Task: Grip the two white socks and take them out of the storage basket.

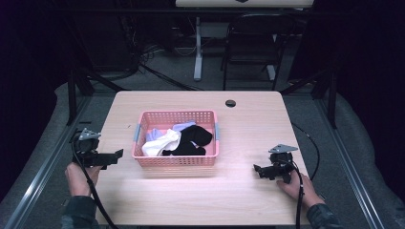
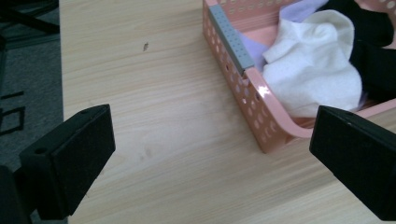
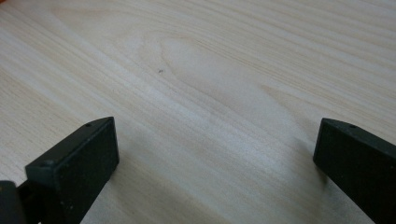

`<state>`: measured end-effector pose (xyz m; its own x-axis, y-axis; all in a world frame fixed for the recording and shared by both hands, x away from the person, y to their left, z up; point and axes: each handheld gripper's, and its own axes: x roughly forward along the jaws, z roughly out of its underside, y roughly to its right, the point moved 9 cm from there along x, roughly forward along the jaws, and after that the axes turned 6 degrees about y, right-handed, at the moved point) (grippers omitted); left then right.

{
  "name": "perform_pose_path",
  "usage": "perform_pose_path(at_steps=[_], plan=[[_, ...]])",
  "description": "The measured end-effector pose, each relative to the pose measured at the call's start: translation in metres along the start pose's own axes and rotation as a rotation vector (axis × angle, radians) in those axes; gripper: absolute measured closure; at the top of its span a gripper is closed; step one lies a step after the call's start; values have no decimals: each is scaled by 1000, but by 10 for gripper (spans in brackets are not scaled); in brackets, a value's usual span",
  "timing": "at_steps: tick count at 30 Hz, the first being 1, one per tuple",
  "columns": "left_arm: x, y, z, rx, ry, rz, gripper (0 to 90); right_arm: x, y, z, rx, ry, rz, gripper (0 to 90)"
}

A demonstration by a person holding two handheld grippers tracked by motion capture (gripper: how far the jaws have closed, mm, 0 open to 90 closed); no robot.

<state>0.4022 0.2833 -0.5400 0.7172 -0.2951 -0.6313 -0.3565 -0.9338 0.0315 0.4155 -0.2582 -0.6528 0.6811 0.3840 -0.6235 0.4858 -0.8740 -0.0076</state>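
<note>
A pale wooden desk fills the middle of the high view, with grey carpeted floor around and behind it. Beyond its far edge stand a black chair and the white leg of another table. A small dark round grommet sits near the desk's far edge

At the middle of the desk rests a pink perforated plastic basket, rectangular, with a grey handle strip on each short side. In the left gripper view its near corner and grey strip lie at upper right. Inside it lie socks in a loose heap: a black sock toward the right side, a white sock toward the left and front, partly lying against the black one, and a lavender sock behind them toward the back wall. In the left gripper view the white sock bulges against the basket's near wall

The left gripper hangs just beside the basket's left side, held by the person's left hand; its jaws stand wide apart with nothing between them, pointing toward the basket. The right gripper sits low over bare desk, well apart from the basket's right front corner, held by the right hand. Its 2 jaws are likewise spread wide and grip nothing; its own view shows bare wood grain between them, with a tiny dark speck on the surface
</note>
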Motion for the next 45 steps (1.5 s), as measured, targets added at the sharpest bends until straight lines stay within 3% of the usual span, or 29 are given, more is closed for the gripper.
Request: perform_pose_path(at_steps=[10, 23, 39, 45], plan=[[4, 13, -24, 29, -7, 37, 1, 0, 0, 0, 1, -1, 0, 0], [17, 33, -53, 100, -65, 84, 0, 0, 0, 0, 1, 0, 0, 0], [48, 55, -62, 149, -170, 123, 1, 0, 0, 0, 0, -1, 0, 0], [64, 67, -65, 166, -220, 155, 11, 0, 0, 0, 1, 0, 0, 0]])
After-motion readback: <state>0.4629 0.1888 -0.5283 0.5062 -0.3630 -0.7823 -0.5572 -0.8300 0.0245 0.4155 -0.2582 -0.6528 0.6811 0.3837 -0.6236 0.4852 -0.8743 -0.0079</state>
